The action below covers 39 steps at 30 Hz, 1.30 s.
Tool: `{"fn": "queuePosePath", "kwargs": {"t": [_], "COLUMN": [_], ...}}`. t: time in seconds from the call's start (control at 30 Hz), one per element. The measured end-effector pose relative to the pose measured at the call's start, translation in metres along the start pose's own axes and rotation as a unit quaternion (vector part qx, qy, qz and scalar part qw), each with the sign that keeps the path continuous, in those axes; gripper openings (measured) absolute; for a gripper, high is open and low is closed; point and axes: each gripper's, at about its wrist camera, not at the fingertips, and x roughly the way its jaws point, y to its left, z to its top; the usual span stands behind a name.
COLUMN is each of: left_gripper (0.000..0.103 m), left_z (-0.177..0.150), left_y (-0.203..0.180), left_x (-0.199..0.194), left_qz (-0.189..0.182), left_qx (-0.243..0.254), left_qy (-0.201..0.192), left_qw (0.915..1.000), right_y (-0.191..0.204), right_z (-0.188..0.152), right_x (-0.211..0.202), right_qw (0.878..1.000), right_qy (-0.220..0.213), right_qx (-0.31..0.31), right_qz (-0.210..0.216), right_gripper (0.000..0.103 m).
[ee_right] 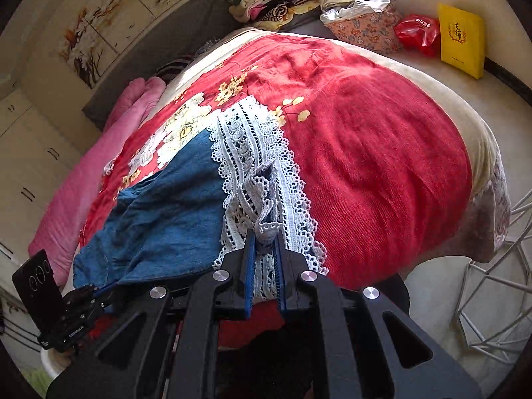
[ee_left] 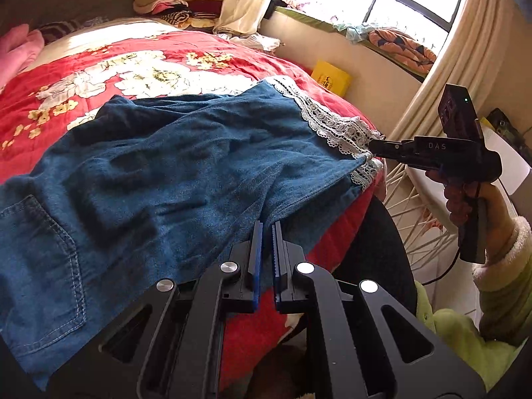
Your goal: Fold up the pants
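Blue denim pants (ee_left: 159,179) with a white lace hem (ee_left: 335,126) lie spread on the red flowered blanket (ee_left: 133,60). My left gripper (ee_left: 267,229) is shut on the near denim edge of the pants. My right gripper (ee_right: 266,237) is shut on the lace hem (ee_right: 252,166) at the leg end; it also shows in the left wrist view (ee_left: 374,148), pinching the lace. The pants (ee_right: 166,212) run left from the lace in the right wrist view, where the left gripper (ee_right: 101,291) holds their near edge. A back pocket (ee_left: 43,256) faces up.
A pink blanket (ee_right: 83,179) lies along the bed's far side. Stacked folded clothes (ee_left: 176,3) sit at the headboard. A yellow box (ee_right: 460,40), a red bag (ee_right: 417,31) and a flowered basket (ee_right: 369,28) stand on the floor past the bed. A white wire frame (ee_right: 498,282) stands at right.
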Motion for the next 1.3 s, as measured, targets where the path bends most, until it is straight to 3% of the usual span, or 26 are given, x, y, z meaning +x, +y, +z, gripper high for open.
{"fn": "queuePosePath", "kwargs": {"t": [0.13,0.27,0.47,0.73,1.0,1.17,1.3], "left_gripper": [0.001,0.001,0.001,0.008,0.008,0.008,0.008], "left_z": [-0.005,-0.009,-0.003,-0.008,-0.017,-0.019,-0.018], "left_y": [-0.003,-0.004,-0.013,-0.022,-0.019,-0.015,-0.011], "left_x": [0.004,0.012,0.004,0.034,0.041,0.042,0.039], "left_qz": [0.003,0.007,0.007,0.035,0.019,0.018,0.006], "left_qx": [0.016,0.023,0.047,0.091,0.073,0.061,0.044], "left_qy": [0.017,0.031,0.014,0.042,0.054,0.054,0.056], "left_qw": [0.9997,0.9992,0.9988,0.9944,0.9957,0.9965,0.9975], "right_y": [-0.008,-0.012,-0.015,-0.023,-0.004,0.032,0.031], "right_z": [-0.006,-0.011,-0.013,-0.014,-0.001,0.001,-0.006], "right_x": [-0.002,-0.002,-0.008,0.001,-0.04,-0.01,0.039], "right_qw": [1.0,0.999,0.999,0.999,0.998,0.995,0.993], "right_qy": [0.005,0.018,0.017,0.037,-0.029,-0.007,0.055], "right_qx": [-0.01,-0.019,-0.022,-0.004,-0.042,-0.097,-0.097], "right_qz": [-0.023,-0.021,-0.028,-0.03,-0.035,-0.007,-0.033], "right_gripper": [0.01,0.01,0.01,0.014,0.017,0.022,0.03]}}
